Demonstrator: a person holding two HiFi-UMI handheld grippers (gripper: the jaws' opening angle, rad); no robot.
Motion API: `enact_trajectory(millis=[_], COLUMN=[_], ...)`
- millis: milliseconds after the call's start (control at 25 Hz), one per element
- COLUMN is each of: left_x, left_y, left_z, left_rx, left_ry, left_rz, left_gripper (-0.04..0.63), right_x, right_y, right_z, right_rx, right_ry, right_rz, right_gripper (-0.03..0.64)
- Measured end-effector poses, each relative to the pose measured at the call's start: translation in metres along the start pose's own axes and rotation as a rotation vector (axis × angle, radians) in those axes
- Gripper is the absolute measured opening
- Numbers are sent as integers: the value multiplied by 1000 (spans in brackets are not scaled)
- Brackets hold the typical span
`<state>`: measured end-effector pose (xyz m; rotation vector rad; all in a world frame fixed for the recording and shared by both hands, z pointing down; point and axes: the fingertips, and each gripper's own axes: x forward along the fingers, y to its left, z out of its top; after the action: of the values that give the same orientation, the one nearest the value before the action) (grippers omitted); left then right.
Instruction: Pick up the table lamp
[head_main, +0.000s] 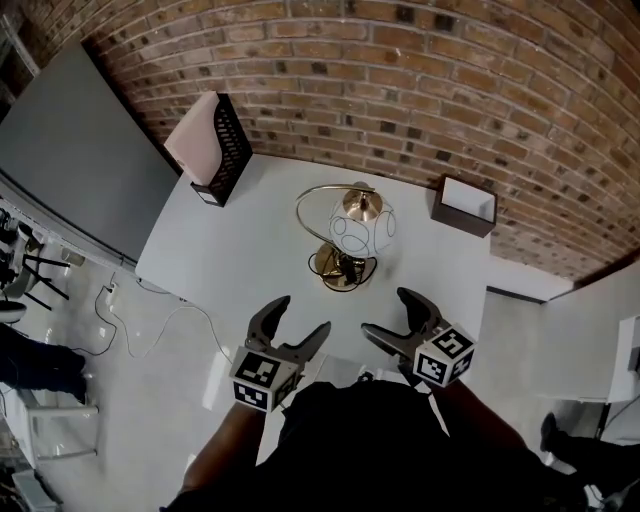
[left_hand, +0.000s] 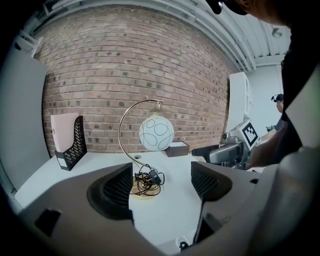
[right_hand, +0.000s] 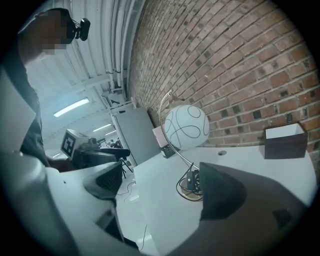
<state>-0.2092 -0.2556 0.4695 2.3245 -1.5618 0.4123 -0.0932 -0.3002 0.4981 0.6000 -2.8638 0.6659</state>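
Note:
The table lamp (head_main: 352, 236) stands mid-table: a white globe shade with thin line circles, a brass arc arm and a round brass base (head_main: 341, 268) with a black cord coiled on it. Both grippers hover at the table's near edge, short of the lamp. My left gripper (head_main: 300, 315) is open and empty; in its own view the lamp (left_hand: 156, 133) stands ahead between the jaws of the gripper (left_hand: 162, 184). My right gripper (head_main: 387, 312) is open and empty too. Its view shows the globe (right_hand: 186, 127) ahead, with the base (right_hand: 192, 188) partly hidden behind the right jaw.
A black mesh file holder (head_main: 218, 150) with pale papers stands at the white table's (head_main: 250, 250) back left. A dark open box (head_main: 464, 204) sits back right by the brick wall. A grey panel (head_main: 80, 150) and floor cables (head_main: 150, 325) lie to the left.

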Motion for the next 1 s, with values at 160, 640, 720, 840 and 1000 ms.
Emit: enact_trajectory(millis=[160,640,720,840,1000], left_x=[12,44,51,61,74], left_y=[14,55,63,79,102], left_z=[-1,16,24,33,41], left_rx=[-4,13,27,60,90], left_ry=[7,0,-2,2,12], left_rz=[38,14,-13,-53,-106], left_gripper=[362,362,362,362,362], right_x=[6,16,19,25,35], right_y=[-20,-63,-70,-79,-87], right_z=[-1,-6,-7,-7,-8], right_rx=[5,23,30,42,57], right_ry=[8,9,10,6,-15], right_rz=[-3,-128,-174,-246,-328], right_gripper=[486,476,474,472,468])
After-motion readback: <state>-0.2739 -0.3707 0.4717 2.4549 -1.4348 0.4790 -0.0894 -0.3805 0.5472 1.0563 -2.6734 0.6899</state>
